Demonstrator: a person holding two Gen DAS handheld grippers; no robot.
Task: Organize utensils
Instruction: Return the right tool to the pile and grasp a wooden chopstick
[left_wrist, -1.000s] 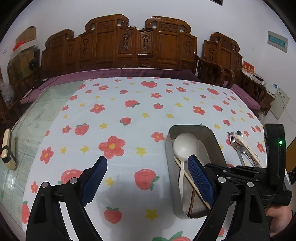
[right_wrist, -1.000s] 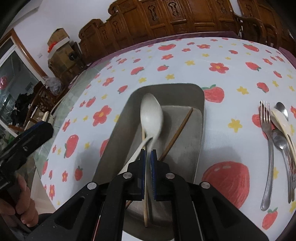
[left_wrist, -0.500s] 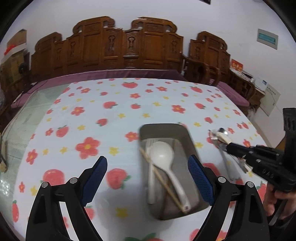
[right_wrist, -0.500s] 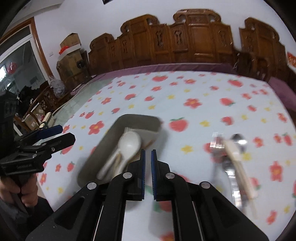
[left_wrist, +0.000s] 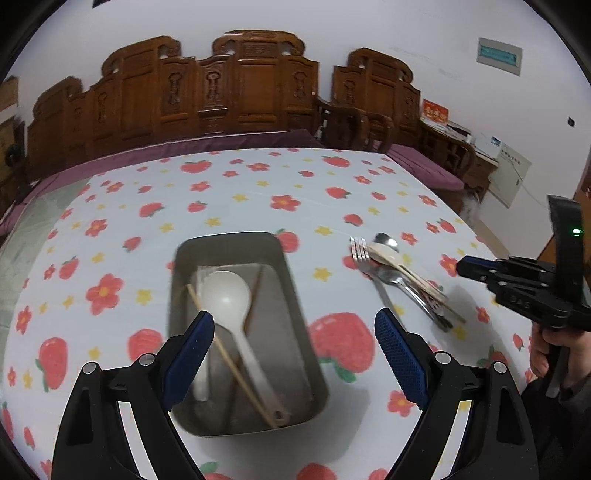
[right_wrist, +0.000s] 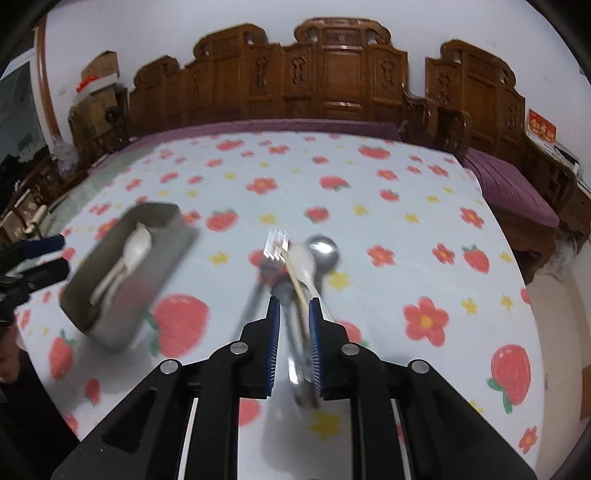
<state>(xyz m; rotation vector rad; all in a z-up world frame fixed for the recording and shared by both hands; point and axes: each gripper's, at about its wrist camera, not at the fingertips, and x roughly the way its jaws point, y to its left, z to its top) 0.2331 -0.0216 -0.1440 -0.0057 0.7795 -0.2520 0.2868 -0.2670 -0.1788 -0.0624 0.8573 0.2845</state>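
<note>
- Closest first?
- Left hand-held gripper (left_wrist: 295, 343), spread wide, holding nothing, hanging over the near end of the metal tray (left_wrist: 295, 280).
- And inside the tray?
- A big white spoon (left_wrist: 225, 295) and thin wooden chopsticks (left_wrist: 229, 354), plus something white underneath, too hidden to name. Put away already, by the look of it.
- On the other side?
- Right hand-held gripper (right_wrist: 293, 339), open just a little, pointed along the handles of the loose pile. Blurry there, so can't tell if touching. No lifting yet.
- What's in that pile?
- A fork (right_wrist: 277, 240), a shiny metal spoon (right_wrist: 325, 251), a pale spoon (right_wrist: 303, 258) and maybe a chopstick. All lying crossed on the strawberry cloth of the counter (right_wrist: 406, 221), just to the right of the tray.
- How to pick those up?
- Probably hard, stiff and light, with no bending. Metal ones likely slippery, so better to squeeze across the thin handle, near its middle, not on the round end. Best to take one at a time, top one first. Otherwise a risk of dragging the rest along.
- Easy to break?
- Metal ones, likely not. Pale spoon, maybe, if made of china; can't tell. Safer to set down softly.
- And farthest away?
- Carved wooden chairs (left_wrist: 240, 92) along the wall.
</note>
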